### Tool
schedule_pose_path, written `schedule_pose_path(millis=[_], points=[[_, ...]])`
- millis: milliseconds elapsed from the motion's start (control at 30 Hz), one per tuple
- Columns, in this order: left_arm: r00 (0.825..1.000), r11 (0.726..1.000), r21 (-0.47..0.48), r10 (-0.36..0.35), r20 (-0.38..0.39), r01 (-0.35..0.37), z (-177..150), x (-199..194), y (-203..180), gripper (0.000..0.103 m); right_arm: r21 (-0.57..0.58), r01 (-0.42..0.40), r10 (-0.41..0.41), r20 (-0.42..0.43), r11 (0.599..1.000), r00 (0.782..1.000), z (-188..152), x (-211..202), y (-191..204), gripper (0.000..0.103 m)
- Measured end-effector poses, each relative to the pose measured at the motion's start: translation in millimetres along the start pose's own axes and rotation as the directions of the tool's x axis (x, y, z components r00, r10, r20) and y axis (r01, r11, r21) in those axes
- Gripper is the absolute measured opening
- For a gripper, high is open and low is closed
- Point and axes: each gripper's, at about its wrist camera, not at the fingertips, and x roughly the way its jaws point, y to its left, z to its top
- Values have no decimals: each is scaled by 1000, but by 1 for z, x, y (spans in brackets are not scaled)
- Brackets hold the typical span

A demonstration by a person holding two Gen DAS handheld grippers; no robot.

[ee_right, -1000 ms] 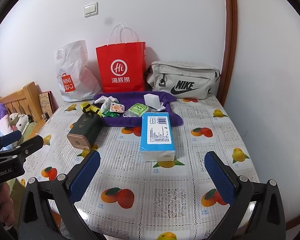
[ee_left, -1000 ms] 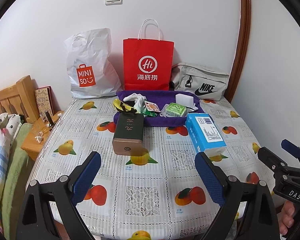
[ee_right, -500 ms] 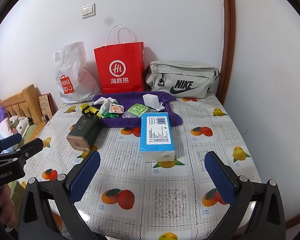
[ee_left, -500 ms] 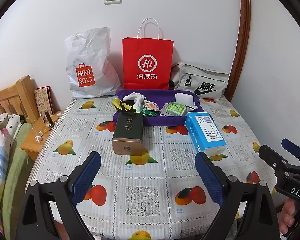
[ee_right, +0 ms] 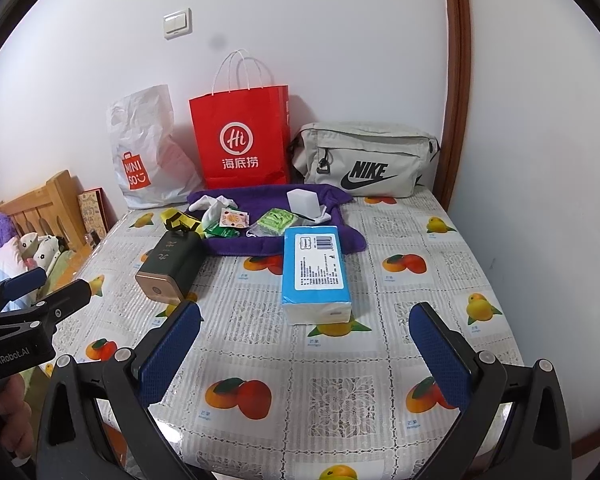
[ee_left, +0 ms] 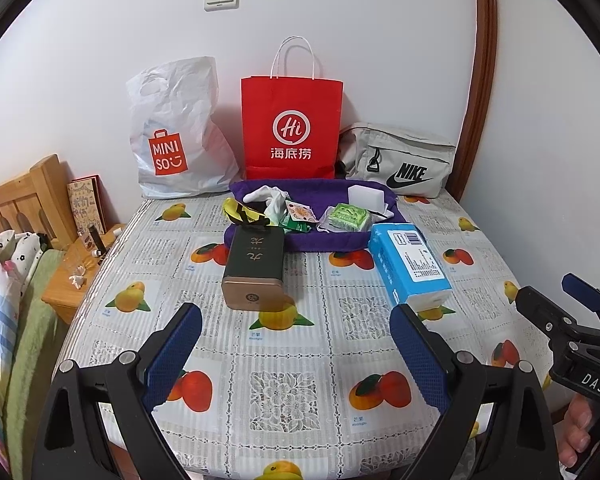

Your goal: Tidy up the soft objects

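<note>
Plainly, both claws hang released and empty over the table's [ee_left: 300, 392] near edge: left gripper [ee_left: 296, 356], right gripper [ee_right: 306, 354]. Small soft items sit on the purple towel [ee_right: 260, 244] at twelve o'clock, well apart from both. The tissue pack [ee_right: 316, 268] and dark box [ee_left: 254, 264] lie between; a low reach could shove them, and a pinch might drag the towel along.
</note>
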Motion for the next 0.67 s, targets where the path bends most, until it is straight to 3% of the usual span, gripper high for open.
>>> schedule_pose_path(millis=[667], points=[[1000,1000,14,-8,-11,8,2,8,1,95,2,-5,5,-3,1000,1000,-1,2,0,103]])
